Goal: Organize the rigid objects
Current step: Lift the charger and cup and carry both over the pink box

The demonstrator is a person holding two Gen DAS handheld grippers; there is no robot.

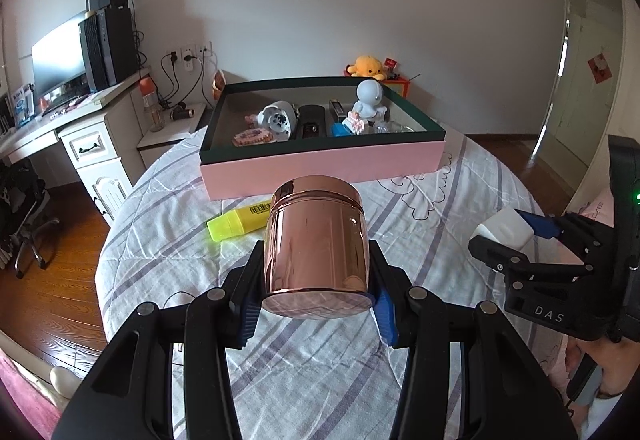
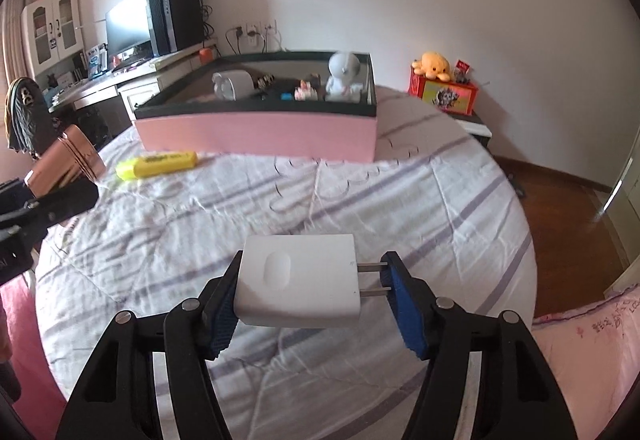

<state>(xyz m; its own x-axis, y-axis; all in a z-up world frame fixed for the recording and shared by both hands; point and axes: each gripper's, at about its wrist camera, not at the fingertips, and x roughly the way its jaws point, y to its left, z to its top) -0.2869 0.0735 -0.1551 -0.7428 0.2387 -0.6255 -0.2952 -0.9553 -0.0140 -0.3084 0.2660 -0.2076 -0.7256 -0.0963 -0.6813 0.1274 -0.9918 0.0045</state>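
Note:
My left gripper (image 1: 316, 296) is shut on a rose-gold metal jar (image 1: 316, 248) and holds it tilted above the bed. The jar also shows in the right wrist view (image 2: 66, 163). My right gripper (image 2: 310, 290) is shut on a white plug adapter (image 2: 298, 280), its prongs against the right pad; the adapter shows in the left wrist view (image 1: 506, 230). A pink box with a dark green rim (image 1: 320, 163) lies ahead on the bed and holds several small objects, among them a pale blue figurine (image 1: 370, 99). A yellow highlighter (image 1: 238, 222) lies in front of the box.
The bed has a striped white quilt (image 2: 280, 199). A desk with a monitor (image 1: 58, 59) stands to the left. A red box with an orange plush toy (image 2: 440, 79) stands beyond the bed. Wooden floor surrounds the bed.

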